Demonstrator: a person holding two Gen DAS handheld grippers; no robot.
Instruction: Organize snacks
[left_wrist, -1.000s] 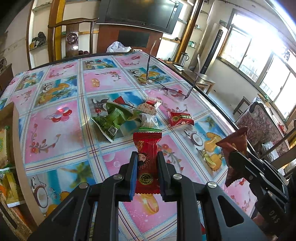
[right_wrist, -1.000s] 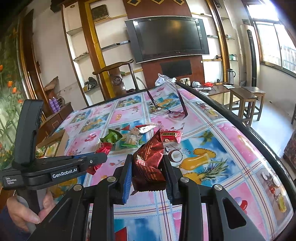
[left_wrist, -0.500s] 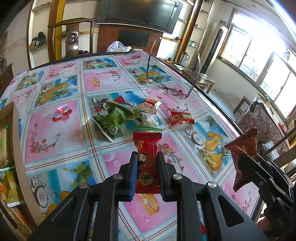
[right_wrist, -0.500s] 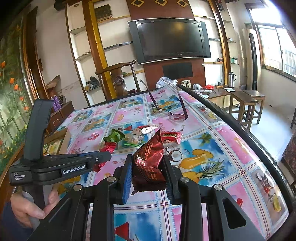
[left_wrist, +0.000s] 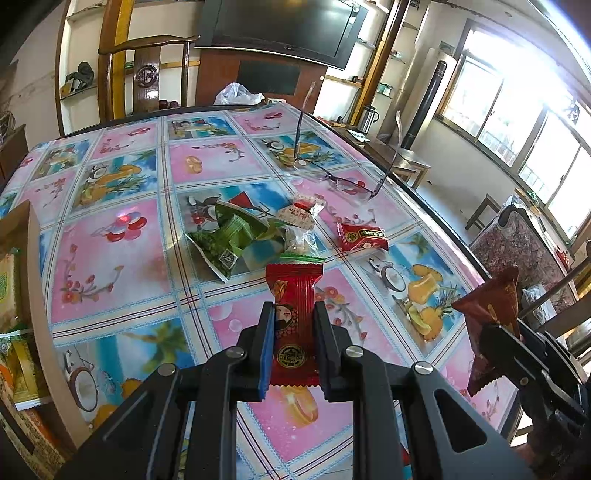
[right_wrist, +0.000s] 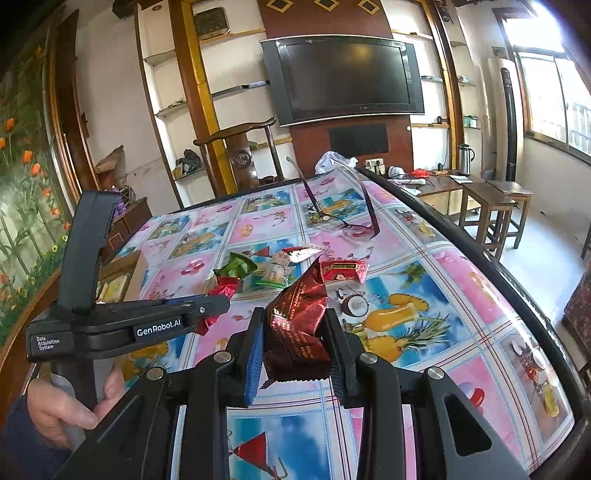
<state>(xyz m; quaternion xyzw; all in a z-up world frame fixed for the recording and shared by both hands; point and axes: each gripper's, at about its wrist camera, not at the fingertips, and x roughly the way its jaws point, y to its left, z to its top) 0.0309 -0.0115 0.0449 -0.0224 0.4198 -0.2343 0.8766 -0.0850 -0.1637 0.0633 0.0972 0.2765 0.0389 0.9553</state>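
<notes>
The left gripper (left_wrist: 293, 325) is clamped on a red snack (left_wrist: 294, 295), held above the table (left_wrist: 122, 258). The right gripper (right_wrist: 295, 332) is clamped on a maroon snack (right_wrist: 299, 325) near the table's right edge. Other snacks (left_wrist: 236, 236) lie mid-table, glasses (left_wrist: 347, 181) beyond them.

A home living room: wall-mounted television (right_wrist: 347, 77), wooden chair (right_wrist: 240, 155), patterned tablecloth (left_wrist: 122, 236).

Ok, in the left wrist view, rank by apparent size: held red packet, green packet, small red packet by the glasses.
1. Held red packet, though it is nearest the camera.
2. Green packet.
3. Small red packet.
</notes>
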